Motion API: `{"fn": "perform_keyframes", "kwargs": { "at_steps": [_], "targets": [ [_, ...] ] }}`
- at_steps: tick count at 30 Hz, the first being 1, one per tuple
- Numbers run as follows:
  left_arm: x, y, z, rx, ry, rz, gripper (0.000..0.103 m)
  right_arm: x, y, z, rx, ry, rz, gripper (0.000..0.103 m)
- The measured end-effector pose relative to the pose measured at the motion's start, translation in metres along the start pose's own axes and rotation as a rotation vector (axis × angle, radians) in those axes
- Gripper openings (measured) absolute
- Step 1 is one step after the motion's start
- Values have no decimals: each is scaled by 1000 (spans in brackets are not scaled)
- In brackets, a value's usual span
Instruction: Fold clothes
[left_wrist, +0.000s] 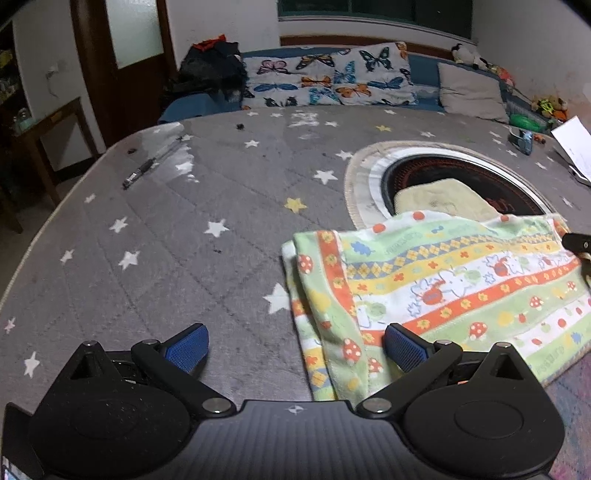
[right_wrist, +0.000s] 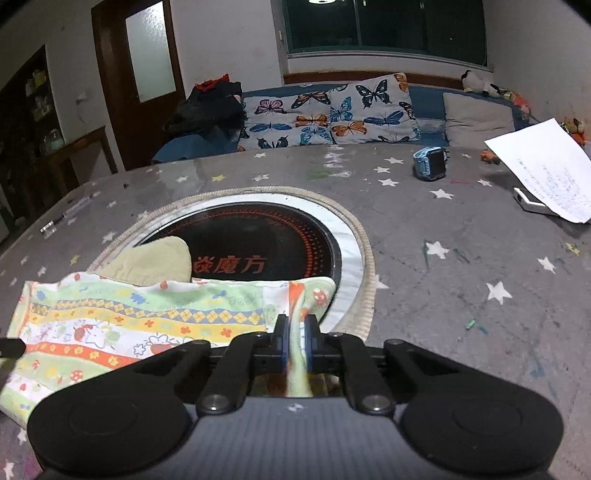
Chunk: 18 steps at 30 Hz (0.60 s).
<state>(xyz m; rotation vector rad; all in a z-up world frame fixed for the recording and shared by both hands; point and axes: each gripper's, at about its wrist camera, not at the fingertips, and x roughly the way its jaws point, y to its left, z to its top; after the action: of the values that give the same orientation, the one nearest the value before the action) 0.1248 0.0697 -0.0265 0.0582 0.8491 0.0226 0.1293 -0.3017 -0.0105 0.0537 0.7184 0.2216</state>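
Pinching the striped mushroom-print towel (right_wrist: 122, 325) (apparently doubled), right hand-held gripper (right_wrist: 295, 328); left hand-held gripper (left_wrist: 295, 349) gapes wide.

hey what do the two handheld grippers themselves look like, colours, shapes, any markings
Both match. The left gripper has a dark grey ribbed body with a small pale diamond mark in the middle, two round black housings at its sides, black linkage arms with silver pivot pins, and blue pads with a fine dotted texture. The right gripper has the same ribbed body, mark, black links and blue pads. No cables or sleeves show.

Grey star tablecloth (right_wrist: 443, 229), round cooktop (right_wrist: 258, 240), blue watch (right_wrist: 430, 163), paper sheet (right_wrist: 546, 166), pen (left_wrist: 142, 171), butterfly pillows (right_wrist: 332, 114)
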Motion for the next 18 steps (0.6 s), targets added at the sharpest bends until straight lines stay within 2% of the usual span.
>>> {"fn": "perform_keyframes", "kwargs": {
  "at_steps": [5,9,12,14,15,17,18],
  "targets": [
    [0,-8,-3,24,4,-36,103,-22,-3,-11,6,-19,-34,4],
    [0,-14,-1,39,5,-39,103,-32,-9,-22,6,-14,-134,2],
    [0,-12,5,24,8,-30,103,-41,-12,-23,-6,-19,-156,4],
    [2,-9,10,-3,12,-21,103,-48,-1,-20,-45,-36,-131,13],
    [2,-7,12,-16,14,-16,103,-51,5,-19,-66,-46,-118,24],
    [4,-3,14,-32,20,-2,103,-55,25,-18,-109,-43,-62,34],
    [3,-2,14,-35,18,4,103,-55,34,-17,-133,-40,-37,42]
  ]
}}
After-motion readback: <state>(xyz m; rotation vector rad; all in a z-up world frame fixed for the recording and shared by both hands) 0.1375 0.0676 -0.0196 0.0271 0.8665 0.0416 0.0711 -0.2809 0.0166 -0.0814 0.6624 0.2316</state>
